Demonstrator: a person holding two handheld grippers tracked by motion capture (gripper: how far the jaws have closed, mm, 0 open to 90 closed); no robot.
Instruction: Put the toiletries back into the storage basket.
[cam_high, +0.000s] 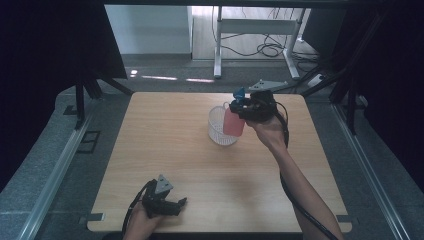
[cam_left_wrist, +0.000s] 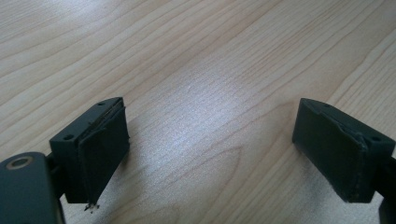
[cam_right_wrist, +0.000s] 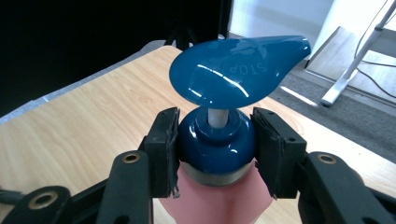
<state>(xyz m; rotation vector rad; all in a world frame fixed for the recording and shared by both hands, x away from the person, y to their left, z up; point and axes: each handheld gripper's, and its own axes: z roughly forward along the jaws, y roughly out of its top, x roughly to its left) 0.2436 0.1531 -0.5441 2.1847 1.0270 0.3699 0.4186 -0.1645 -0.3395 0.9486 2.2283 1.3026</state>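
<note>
A pink pump bottle with a blue pump head hangs over the right edge of a clear ribbed cup near the table's middle back. My right gripper is shut on the bottle's blue collar, one pad on each side. Whether the bottle's base touches the cup is hidden. My left gripper rests low at the table's front left edge, jaws open wide, with bare wood between its pads.
The wooden table has a dark curtain to the left and right. Grey floor, a white desk frame and cables lie beyond its far edge. A black cable trails from each gripper along the forearm.
</note>
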